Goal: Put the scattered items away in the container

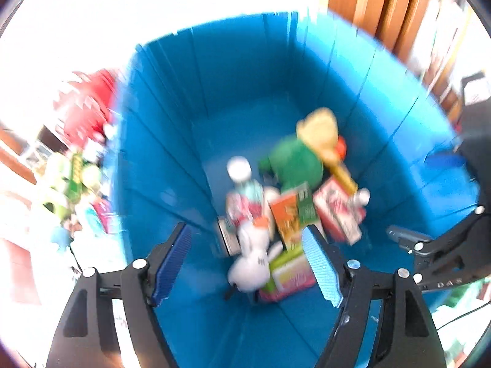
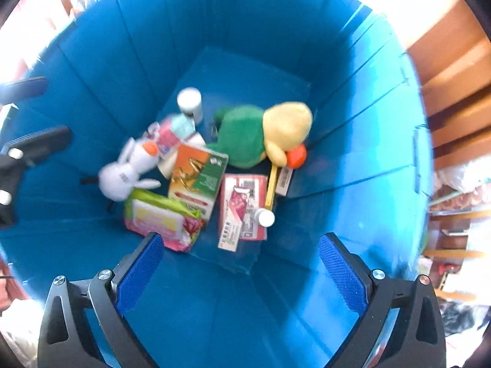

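Note:
Both wrist views look down into a deep blue container [image 1: 245,70] [image 2: 101,61]. On its floor lie a green and yellow plush duck [image 2: 264,135], a white plush rabbit [image 2: 122,174], an orange and green box [image 2: 196,178], a red and white box [image 2: 242,208], a green and pink wipes pack [image 2: 162,220] and a white-capped bottle [image 2: 190,101]. My left gripper [image 1: 247,233] hangs open above the pile, holding nothing. My right gripper [image 2: 241,239] is also open and empty, well above the items. The left view is blurred.
Outside the container's left wall, in the left wrist view, lie a red object [image 1: 89,104] and a green and white toy [image 1: 73,174] among other clutter. Wooden furniture [image 1: 377,3] [image 2: 454,79] stands close behind the container.

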Motion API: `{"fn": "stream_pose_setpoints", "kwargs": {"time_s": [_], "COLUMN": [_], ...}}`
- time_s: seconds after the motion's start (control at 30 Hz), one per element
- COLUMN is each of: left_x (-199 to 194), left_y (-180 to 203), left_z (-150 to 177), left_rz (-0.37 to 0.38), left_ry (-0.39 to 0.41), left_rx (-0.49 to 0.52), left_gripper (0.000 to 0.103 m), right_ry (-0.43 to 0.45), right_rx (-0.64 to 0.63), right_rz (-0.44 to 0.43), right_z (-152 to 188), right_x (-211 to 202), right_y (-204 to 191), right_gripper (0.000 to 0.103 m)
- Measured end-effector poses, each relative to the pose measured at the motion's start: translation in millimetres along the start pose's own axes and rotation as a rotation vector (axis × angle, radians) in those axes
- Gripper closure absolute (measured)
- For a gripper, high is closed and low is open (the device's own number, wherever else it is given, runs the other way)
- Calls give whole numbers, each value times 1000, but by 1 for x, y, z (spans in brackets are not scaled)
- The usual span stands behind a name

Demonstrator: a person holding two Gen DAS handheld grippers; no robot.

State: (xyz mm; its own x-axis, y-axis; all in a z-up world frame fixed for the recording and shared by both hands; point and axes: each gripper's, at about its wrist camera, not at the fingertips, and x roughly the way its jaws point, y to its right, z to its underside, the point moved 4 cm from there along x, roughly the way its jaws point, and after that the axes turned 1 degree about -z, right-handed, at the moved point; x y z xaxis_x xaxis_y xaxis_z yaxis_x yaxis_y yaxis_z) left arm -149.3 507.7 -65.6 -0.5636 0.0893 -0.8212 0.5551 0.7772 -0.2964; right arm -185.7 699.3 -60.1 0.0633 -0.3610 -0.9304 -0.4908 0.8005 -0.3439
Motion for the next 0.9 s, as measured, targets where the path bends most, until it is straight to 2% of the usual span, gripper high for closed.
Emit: {"fn": "stream_pose_setpoints", "kwargs": {"time_s": [0.1,0.17,0.2,0.23,0.3,0.37,0.43,0.5,0.63,0.9], "left_x": [-42,-64,-72,-80,-87,-92,-99,-106,-122,-133], "left_y": [-17,-28,-33,-36,-40,-44,-45,-46,-52,-67], "left_z": [15,25,29,31,31,35,44,55,76,104], "left_rz": [8,-13,-29,-39,-61,-43,38,78,69,49], "left_ry": [162,253,292,333,383,357,336,314,305,290], "left_rx": [-39,-62,-67,-67,-48,-44,-31,-9,20,6], "left_gripper": [21,14,7,4,4,4,4,4,4,4], "right_ry": [99,156,184,209,256,284,291,281,254,263], "right_rx": [68,109,125,137,157,183,204,231,277,348], "right_rz": [-9,-20,-18,-6,23,39,58,77,93,111], "right_z": [13,21,24,27,33,38,42,47,58,91], "right_x": [-28,-46,-55,-64,-78,-89,-96,-101,-108,-120], "right_y": [-15,-28,-33,-40,-57,-74,-87,-98,-114,-142], "right_gripper": [0,0,0,0,0,0,0,0,0,0]}}
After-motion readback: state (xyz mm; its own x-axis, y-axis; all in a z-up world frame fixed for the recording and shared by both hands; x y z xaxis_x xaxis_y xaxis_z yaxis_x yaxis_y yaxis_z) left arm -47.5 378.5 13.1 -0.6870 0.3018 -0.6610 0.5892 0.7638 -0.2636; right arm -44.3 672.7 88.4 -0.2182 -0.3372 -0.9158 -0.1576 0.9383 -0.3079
